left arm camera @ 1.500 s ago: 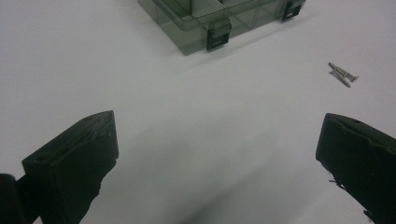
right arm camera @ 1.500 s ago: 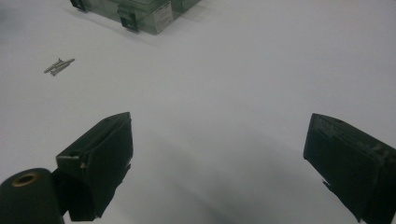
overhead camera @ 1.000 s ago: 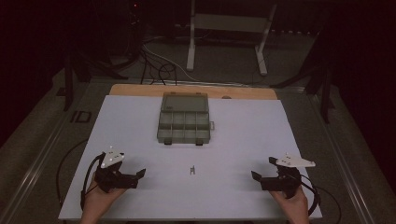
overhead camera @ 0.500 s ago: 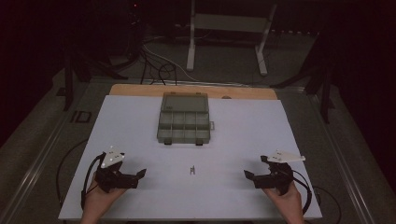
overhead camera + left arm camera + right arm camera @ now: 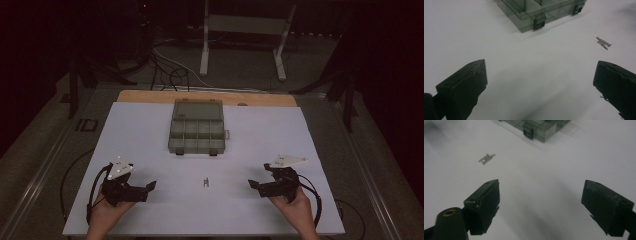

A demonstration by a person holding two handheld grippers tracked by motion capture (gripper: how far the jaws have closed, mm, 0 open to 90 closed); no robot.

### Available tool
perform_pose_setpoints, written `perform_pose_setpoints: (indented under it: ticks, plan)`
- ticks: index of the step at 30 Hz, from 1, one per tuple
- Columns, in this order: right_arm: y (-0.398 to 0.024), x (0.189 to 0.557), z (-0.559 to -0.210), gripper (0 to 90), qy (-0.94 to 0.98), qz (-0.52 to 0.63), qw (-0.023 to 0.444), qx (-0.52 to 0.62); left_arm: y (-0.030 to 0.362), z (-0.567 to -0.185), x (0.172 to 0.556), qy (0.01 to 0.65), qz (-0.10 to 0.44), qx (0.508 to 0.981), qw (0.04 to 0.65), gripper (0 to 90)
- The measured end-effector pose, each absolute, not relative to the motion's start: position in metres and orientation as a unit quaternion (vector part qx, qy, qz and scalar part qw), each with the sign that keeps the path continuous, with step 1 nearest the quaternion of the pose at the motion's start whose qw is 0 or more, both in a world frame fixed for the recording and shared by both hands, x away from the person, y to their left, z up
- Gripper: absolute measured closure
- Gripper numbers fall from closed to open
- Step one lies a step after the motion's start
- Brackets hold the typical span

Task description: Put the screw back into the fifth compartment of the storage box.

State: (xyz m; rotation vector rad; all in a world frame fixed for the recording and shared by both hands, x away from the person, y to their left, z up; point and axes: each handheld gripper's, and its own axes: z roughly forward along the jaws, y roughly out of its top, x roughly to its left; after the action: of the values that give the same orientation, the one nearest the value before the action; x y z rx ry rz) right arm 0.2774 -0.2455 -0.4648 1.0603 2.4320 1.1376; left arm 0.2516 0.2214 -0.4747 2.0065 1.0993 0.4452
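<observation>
A grey see-through compartment box (image 5: 196,127) lies open at the middle of the white table sheet (image 5: 150,130), its lid folded back. Two small metal screws (image 5: 205,182) lie side by side on the sheet in front of it, also seen as screws (image 5: 603,42) and screws (image 5: 486,158). My left gripper (image 5: 148,190) rests near the front left, open and holding nothing, jaws pointing toward the screws. On the front right, my right gripper (image 5: 255,186) is open too and faces the screws from the other side. The box's front latches (image 5: 539,22) show in the left gripper view.
A wooden table edge (image 5: 150,96) runs behind the sheet. Beyond it stand a white frame's legs (image 5: 205,45) and loose cables (image 5: 170,70) on a dark floor. Cables trail from both grippers off the front edge.
My right gripper has slid left toward the screws, about a hand's width. The left gripper, the box and the screws have stayed put.
</observation>
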Motion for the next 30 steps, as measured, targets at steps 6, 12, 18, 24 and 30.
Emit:
perform_pose_setpoints:
  ticks: [6,12,18,24,30]
  plan:
    - [-0.224,0.284,-0.458,19.1,0.851,0.384,0.119,0.337,0.221,-0.474,0.251,0.433,0.176,0.790,0.397,0.1]
    - [-0.199,0.292,-0.459,22.2,0.868,0.371,0.100,0.315,0.222,-0.474,0.252,0.433,0.175,0.791,0.396,0.1]
    - [-0.177,0.298,-0.465,26.1,0.878,0.362,0.082,0.303,0.222,-0.475,0.252,0.433,0.173,0.791,0.396,0.1]
    - [-0.155,0.303,-0.472,31.3,0.889,0.348,0.067,0.290,0.221,-0.475,0.252,0.432,0.173,0.791,0.397,0.1]
    - [-0.139,0.308,-0.479,36.5,0.895,0.342,0.051,0.283,0.221,-0.475,0.252,0.432,0.173,0.792,0.396,0.1]
